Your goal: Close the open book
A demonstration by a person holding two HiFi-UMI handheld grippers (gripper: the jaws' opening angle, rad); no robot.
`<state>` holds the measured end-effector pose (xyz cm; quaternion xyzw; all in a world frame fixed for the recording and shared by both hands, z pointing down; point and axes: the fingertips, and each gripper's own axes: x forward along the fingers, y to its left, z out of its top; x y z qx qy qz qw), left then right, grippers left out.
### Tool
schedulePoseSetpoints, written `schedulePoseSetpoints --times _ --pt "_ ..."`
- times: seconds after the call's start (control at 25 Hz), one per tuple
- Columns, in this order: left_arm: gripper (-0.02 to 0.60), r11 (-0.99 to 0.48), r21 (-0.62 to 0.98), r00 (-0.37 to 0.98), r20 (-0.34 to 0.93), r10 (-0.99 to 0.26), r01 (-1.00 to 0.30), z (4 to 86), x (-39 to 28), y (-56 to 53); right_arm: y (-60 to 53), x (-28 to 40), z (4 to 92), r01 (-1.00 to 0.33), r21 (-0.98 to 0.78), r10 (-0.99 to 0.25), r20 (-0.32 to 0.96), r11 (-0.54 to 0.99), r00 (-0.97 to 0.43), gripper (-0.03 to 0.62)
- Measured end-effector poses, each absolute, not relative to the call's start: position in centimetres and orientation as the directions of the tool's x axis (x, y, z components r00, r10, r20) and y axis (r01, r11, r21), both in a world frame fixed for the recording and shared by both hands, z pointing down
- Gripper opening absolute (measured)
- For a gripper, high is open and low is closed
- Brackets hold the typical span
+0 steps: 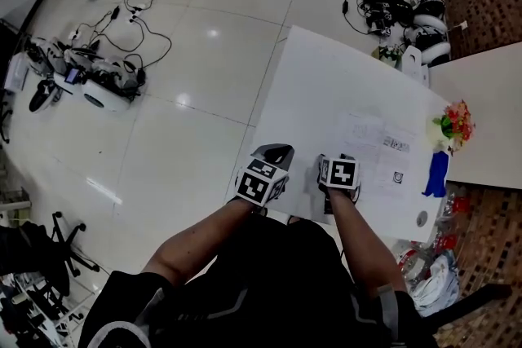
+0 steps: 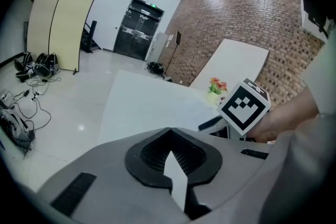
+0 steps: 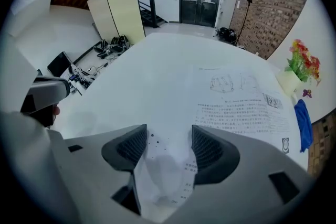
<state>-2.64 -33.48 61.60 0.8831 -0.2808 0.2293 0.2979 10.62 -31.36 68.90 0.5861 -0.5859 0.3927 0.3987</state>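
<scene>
The open book [image 1: 377,149] lies flat on the white table [image 1: 326,77], its white pages carrying print and small drawings, also seen in the right gripper view [image 3: 239,107]. My right gripper [image 3: 167,147] hangs open just above the near page, which bulges slightly between the pads without touching them; in the head view it [image 1: 336,161] is at the table's near edge. My left gripper [image 2: 170,153] is shut, with a thin white sheet edge-on between its pads. It [image 1: 276,152] sits at the table's near left edge, beside the right gripper [image 2: 211,123].
A pot of flowers [image 1: 454,122] and a blue cloth [image 1: 437,174] sit at the table's right edge, next to a second white table [image 1: 489,94]. Cables and gear [image 1: 90,77] lie on the floor to the left. A brick wall [image 2: 241,18] stands behind.
</scene>
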Motion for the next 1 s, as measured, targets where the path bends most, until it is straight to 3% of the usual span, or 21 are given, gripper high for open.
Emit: schedulePoseSetpoints --times 0.32,0.4,0.44,0.68,1.0 --pt "-0.006 -0.677 0.415 0.759 0.554 -0.343 -0.608 61.5 -2.1 -34.3 -31.0 11.5 68.9 -1.000 -0.018 -0.362 0.932 0.008 -0.020 0.228" --pt "-0.006 -0.680 0.417 0.763 0.550 -0.340 -0.603 61.4 -1.7 -34.5 -30.9 12.6 68.8 -1.000 -0.016 -0.366 0.930 -0.013 -0.011 0.114" --pt "-0.006 -0.681 0.419 0.765 0.547 -0.339 -0.601 61.3 -1.5 -34.5 -30.8 12.8 68.8 -1.000 -0.026 -0.366 0.930 -0.014 -0.019 0.095" --pt "-0.006 -0.695 0.419 0.774 0.545 -0.321 -0.584 61.2 -0.3 -34.3 -30.8 12.7 68.8 -0.997 -0.073 -0.374 0.925 0.010 -0.071 0.095" --pt "-0.006 -0.701 0.402 0.765 0.557 -0.323 -0.589 61.0 0.8 -34.4 -30.5 15.3 68.3 -0.999 0.033 -0.350 0.936 0.019 0.024 0.095"
